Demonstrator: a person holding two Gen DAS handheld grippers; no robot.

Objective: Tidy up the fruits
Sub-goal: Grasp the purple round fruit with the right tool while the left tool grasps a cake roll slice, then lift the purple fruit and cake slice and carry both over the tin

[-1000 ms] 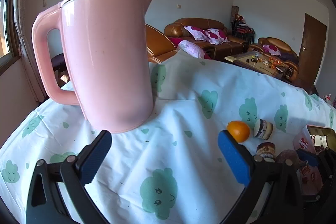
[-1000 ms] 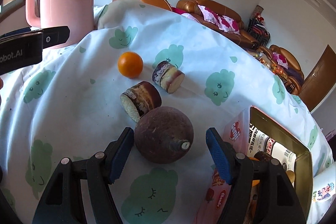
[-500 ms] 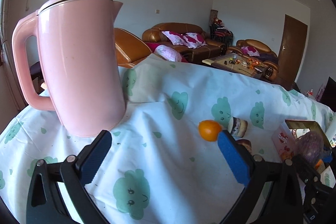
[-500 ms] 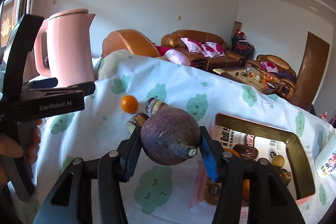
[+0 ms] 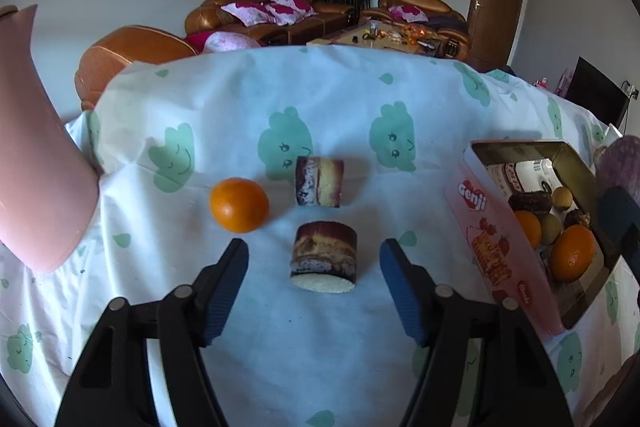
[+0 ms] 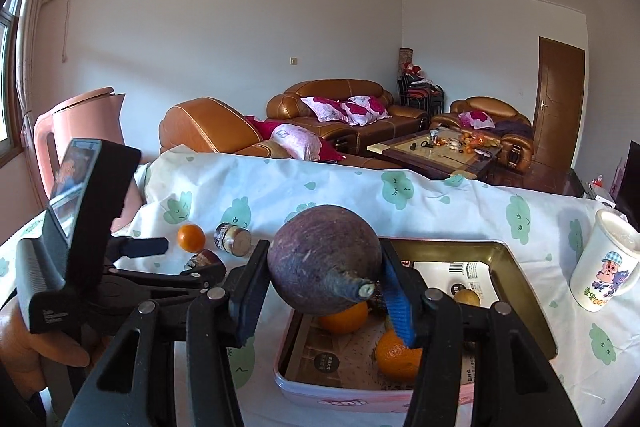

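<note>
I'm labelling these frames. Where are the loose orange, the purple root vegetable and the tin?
Loose orange (image 5: 239, 204): left wrist view, middle of its peel.
Purple root vegetable (image 6: 320, 255): right wrist view, its skin.
Tin (image 6: 524, 283): right wrist view, its right inner wall.

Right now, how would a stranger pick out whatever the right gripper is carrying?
Find the pink Genji tin box on the cloud-print tablecloth. Above its near left corner, the right gripper clamps a round, dull purple-brown root vegetable. Unlike the glossy oranges below, it is matte, larger and has a cut stub.

Bright daylight; sharp focus; strong fisheye edge distortion
</note>
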